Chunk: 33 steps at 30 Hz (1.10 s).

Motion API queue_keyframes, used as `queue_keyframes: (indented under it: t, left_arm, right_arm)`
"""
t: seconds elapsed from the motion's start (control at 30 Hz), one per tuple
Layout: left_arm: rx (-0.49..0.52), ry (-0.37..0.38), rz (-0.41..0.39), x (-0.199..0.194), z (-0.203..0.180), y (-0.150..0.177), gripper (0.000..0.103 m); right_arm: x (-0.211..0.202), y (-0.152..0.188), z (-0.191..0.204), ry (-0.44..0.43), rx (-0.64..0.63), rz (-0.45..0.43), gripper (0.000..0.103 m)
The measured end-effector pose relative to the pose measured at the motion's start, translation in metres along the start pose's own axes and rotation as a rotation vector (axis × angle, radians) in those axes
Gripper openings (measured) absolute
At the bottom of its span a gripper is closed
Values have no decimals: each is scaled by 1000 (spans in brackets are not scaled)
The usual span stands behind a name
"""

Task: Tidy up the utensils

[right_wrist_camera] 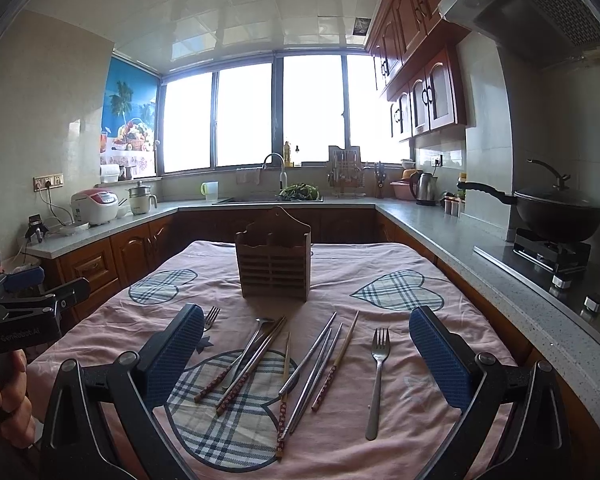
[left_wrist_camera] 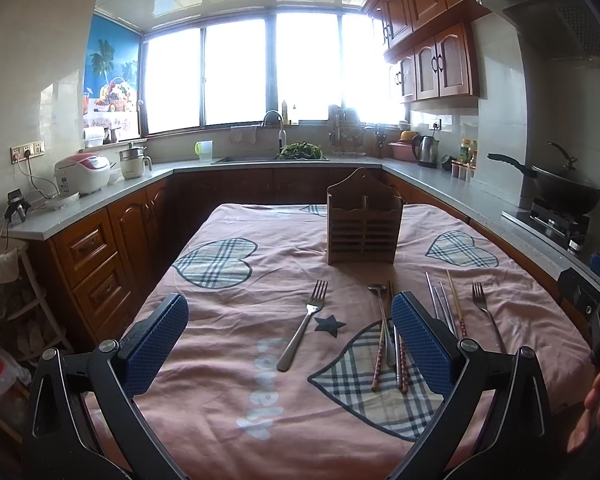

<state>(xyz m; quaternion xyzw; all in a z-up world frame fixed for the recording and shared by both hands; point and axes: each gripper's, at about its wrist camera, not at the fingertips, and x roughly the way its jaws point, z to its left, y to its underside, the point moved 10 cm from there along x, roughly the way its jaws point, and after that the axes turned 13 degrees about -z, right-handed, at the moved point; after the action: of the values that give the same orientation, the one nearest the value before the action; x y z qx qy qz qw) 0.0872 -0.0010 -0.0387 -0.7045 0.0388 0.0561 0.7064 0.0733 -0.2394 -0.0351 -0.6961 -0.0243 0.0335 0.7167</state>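
Left gripper (left_wrist_camera: 290,334): I am holding it spread wide, gripping nothing.
Right gripper (right_wrist_camera: 306,354): I am holding it equally wide, empty.
Wooden utensil holder (right_wrist_camera: 274,260): standing upright; contents not visible.
Forks (right_wrist_camera: 376,380), spoon (right_wrist_camera: 244,354), chopsticks (right_wrist_camera: 320,364): lying loose on the pink tablecloth (right_wrist_camera: 380,276).

Wooden slatted caddy (right_wrist_camera: 274,262) stands upright mid-tabletop, looks empty as far as I can tell. In front of it, lying flat: two forks (right_wrist_camera: 377,380), a spoon (right_wrist_camera: 249,346), and scattered chopsticks (right_wrist_camera: 316,364), some metal, some wooden with patterned red ends.

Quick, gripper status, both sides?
Left gripper: open, holding nothing.
Right gripper: open, holding nothing.
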Motion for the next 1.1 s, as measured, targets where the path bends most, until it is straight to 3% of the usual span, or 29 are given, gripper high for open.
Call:
queue_keyframes:
  t: [1.1]
  left_arm:
    - [8, -1, 0, 0, -3, 0, 103]
  right_arm:
    - [-3, -2, 4, -15, 2, -8, 103]
